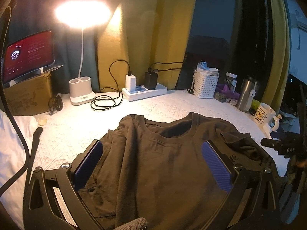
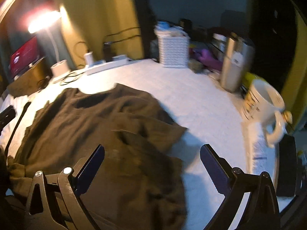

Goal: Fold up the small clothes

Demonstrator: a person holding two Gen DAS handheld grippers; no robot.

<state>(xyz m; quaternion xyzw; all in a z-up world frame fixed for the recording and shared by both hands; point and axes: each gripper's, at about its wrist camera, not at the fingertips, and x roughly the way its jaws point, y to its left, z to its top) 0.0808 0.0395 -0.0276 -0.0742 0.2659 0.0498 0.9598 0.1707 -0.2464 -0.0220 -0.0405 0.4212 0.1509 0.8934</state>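
now my left gripper (image 1: 151, 164) and right gripper (image 2: 151, 169) both hang with jaws wide apart, gripping nothing, over the brown t-shirt (image 1: 163, 153) lying rumpled on the white bedspread (image 1: 80, 120).

Right gripper (image 2: 152, 153) hovered over dark brown shirt (image 2: 107, 126), jaws spread wide, nothing between. Shirt lay rumpled on white tabletop (image 2: 201, 103). White mug (image 2: 262, 105), steel tumbler (image 2: 234, 65), white basket (image 2: 173, 50) beyond; view blurred, lamp (image 2: 44, 22) possibly lit.
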